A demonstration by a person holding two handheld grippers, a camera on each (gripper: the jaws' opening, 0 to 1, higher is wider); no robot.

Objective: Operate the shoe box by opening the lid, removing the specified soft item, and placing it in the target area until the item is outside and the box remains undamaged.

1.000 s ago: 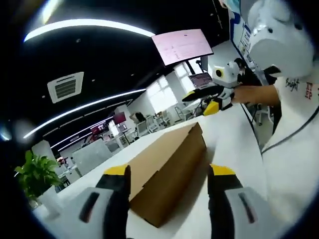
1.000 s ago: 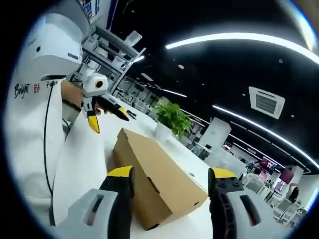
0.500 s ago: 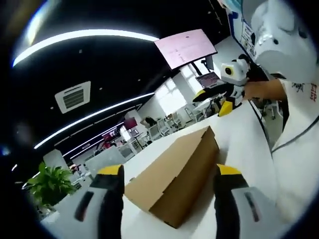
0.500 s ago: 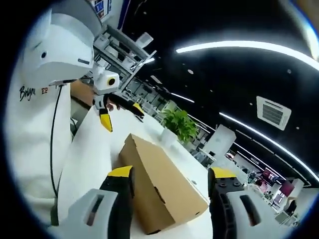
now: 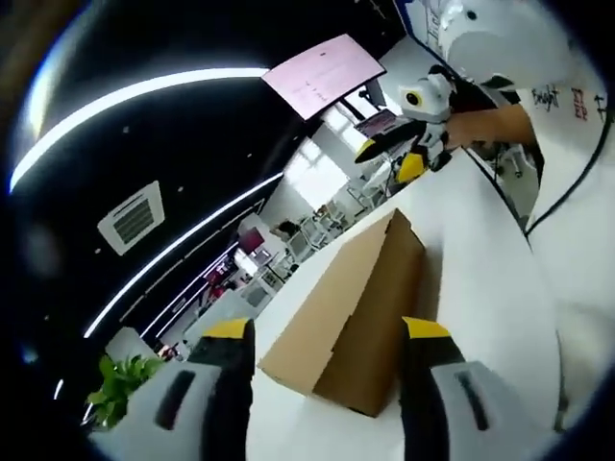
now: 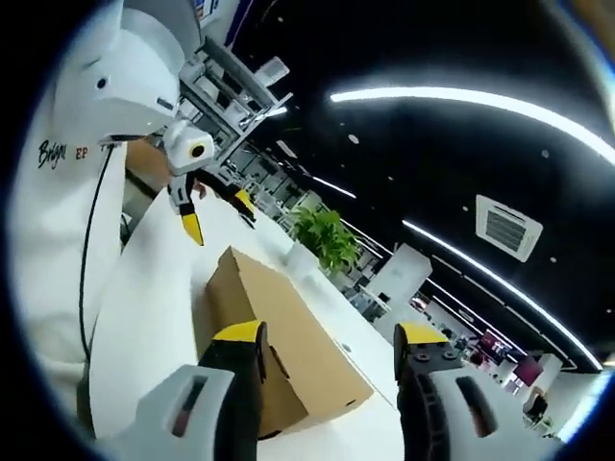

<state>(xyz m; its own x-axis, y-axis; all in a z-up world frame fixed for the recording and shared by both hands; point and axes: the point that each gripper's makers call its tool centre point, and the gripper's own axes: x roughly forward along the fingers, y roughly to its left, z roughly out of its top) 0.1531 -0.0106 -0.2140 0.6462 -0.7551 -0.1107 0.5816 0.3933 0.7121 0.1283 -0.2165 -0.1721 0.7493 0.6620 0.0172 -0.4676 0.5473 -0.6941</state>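
A closed brown cardboard shoe box [image 5: 351,307] lies on a white table [image 5: 480,279], its lid down. My left gripper [image 5: 327,331] is open, its yellow-tipped jaws standing wide at the box's near end and apart from it. In the right gripper view the same box [image 6: 279,331] runs away from the camera, and my right gripper [image 6: 330,334] is open at its other end, also clear of the cardboard. Each gripper appears in the other's view, held up beyond the far end of the box: the right gripper [image 5: 394,158] and the left gripper [image 6: 213,213]. The soft item is hidden inside.
A person in a white top [image 6: 58,230] stands along the table's edge. A potted green plant [image 6: 322,235] stands on the table past the box. Shelving [image 6: 226,82], desks and ceiling light strips lie behind.
Both cameras have tilted and shifted a little, so the box sits at a steeper angle in each view. The box has not moved and both grippers stay open.
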